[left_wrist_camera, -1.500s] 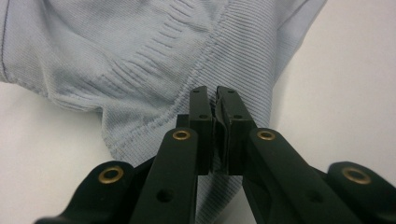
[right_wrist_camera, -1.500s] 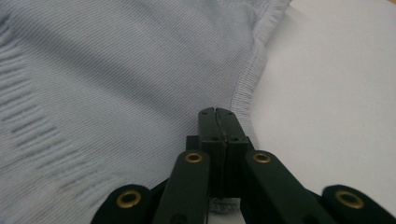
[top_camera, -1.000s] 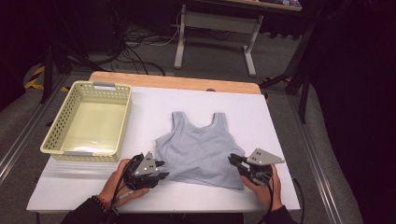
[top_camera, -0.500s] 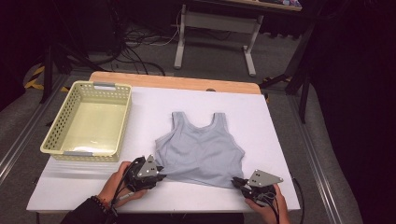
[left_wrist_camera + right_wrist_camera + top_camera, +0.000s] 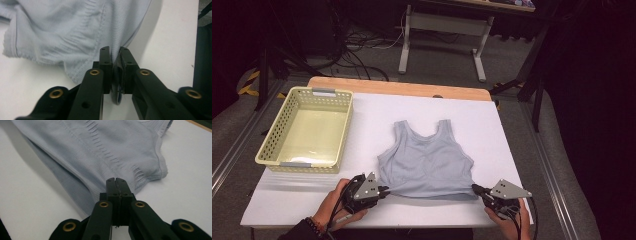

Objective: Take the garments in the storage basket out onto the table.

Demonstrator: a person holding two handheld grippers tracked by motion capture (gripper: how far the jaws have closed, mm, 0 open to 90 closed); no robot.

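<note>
Tank top (image 5: 427,162): flat on the white counter (image 5: 522,150), right of the yellow basket (image 5: 304,131). Left tool (image 5: 384,190) has just been closing and pinches its near-left hem corner; right tool (image 5: 476,189) is clenched on the near-right corner. Step: hem grasped. Next, likely: lift both corners evenly, folding toward the straps.

One garment, one basket, two grippers, one table

One pale blue ribbed knit tank top (image 5: 427,162); one pale yellow perforated plastic basket (image 5: 277,145); two black two-jaw grippers, left (image 5: 383,190) and right (image 5: 475,189); one white-topped table (image 5: 512,150) with wooden far edge.
</note>
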